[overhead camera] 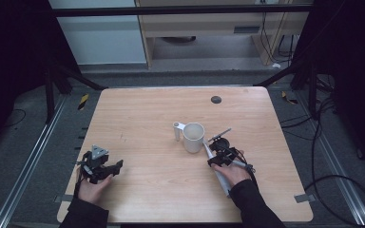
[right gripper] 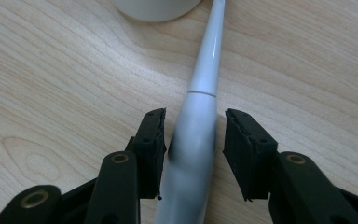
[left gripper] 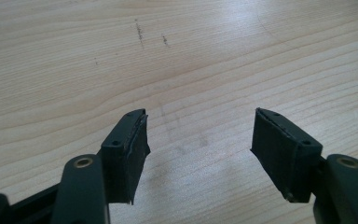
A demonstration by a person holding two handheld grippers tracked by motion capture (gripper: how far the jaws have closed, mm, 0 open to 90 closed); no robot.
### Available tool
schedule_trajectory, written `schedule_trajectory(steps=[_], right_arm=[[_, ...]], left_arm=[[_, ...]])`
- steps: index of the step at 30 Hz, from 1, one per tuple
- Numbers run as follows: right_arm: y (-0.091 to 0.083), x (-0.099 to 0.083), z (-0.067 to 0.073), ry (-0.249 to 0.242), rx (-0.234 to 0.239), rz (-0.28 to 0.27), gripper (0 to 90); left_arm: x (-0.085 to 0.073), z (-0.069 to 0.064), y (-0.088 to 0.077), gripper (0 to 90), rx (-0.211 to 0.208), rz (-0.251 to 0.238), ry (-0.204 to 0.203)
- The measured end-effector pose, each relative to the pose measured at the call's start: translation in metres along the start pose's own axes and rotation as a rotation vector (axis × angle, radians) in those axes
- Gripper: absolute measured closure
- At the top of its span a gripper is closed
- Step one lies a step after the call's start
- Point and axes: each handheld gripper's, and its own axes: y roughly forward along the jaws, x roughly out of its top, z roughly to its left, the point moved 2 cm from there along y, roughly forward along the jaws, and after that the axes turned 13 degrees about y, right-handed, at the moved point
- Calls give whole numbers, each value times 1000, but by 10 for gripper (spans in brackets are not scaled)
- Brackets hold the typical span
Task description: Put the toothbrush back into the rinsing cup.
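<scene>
right gripper (right gripper: 193, 135) straddles the electric toothbrush (right gripper: 200, 107) handle beside the mug (overhead camera: 193, 137), jaws not yet closed; should close squarely; left gripper (left gripper: 198, 140) rests agape, empty.

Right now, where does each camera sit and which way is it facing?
High view: above the person's side, looking forward and down at the table; both forearms and tools enter below.
Left gripper view: on the left tool, jaws apart, facing bare wood.
Right gripper view: on the right tool, jaws straddling the electric toothbrush, which the high view shares beside the mug.

One white mug (overhead camera: 193, 137); one white electric toothbrush (right gripper: 200, 107); two tongs: left (left gripper: 199, 135), right (right gripper: 193, 140).
</scene>
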Motion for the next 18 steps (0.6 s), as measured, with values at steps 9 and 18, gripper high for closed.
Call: schedule_trajectory(steps=[9,18], right_arm=[[4,-2,1,8,-8,15,621],[4,-2,1,24,-30,15,660]], left_arm=[[0,0,0,350,0,0,-2],[0,0,0,350,0,3,-1]])
